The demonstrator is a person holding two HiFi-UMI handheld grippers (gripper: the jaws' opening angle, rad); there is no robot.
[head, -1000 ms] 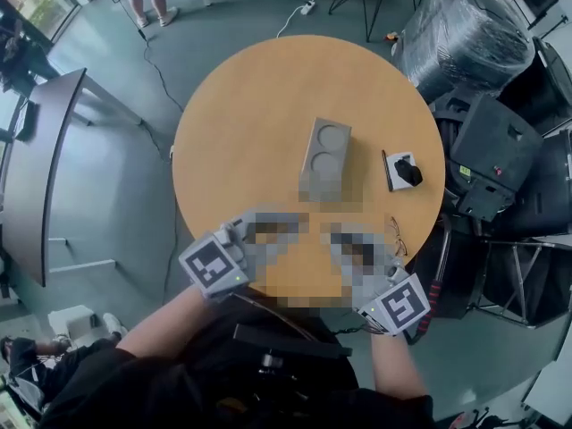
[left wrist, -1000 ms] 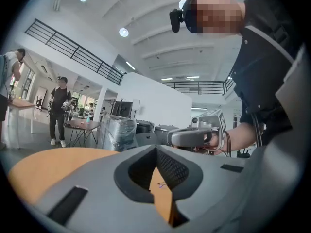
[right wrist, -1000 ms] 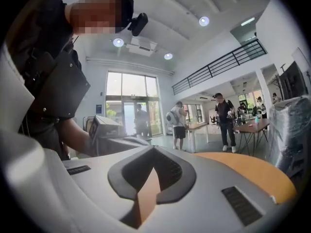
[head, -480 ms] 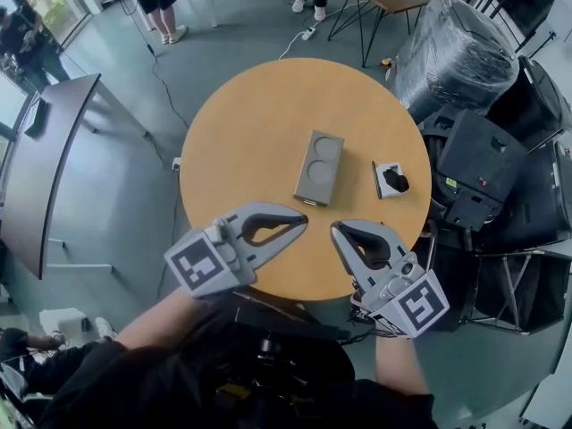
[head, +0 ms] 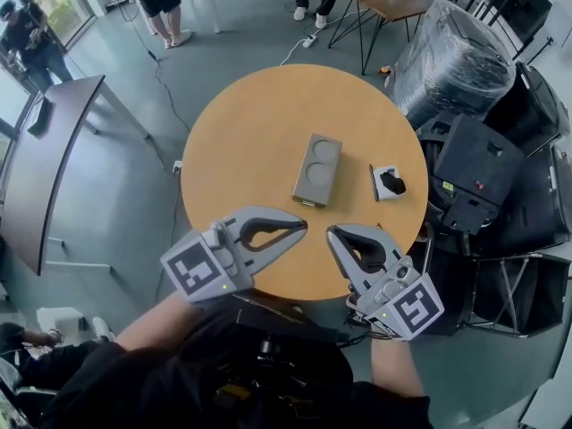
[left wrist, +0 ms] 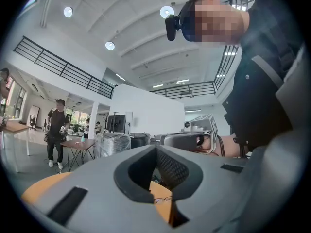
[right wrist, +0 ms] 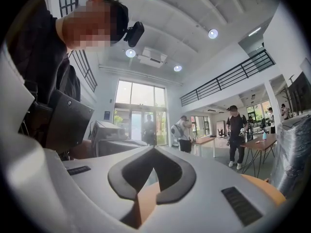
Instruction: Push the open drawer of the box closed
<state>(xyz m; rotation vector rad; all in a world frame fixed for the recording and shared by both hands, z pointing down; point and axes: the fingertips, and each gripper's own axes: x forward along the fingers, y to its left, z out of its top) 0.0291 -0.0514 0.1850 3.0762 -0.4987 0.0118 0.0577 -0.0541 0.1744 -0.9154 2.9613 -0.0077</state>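
Beyond my grey left gripper (head: 302, 226) and right gripper (head: 331, 234), I see a grey box (head: 317, 170) on an orange table (head: 237, 128).

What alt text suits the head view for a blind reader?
From above, a person holds the left tool and right tool, both shut and empty, over the near edge of a round wooden table. A grey box lies near its middle.

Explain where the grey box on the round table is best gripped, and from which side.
Grip the grey box across its long sides, coming from above, at the far half. It lies flat and is narrow that way, and this leaves free the near short end, where the drawer seems to stick out.
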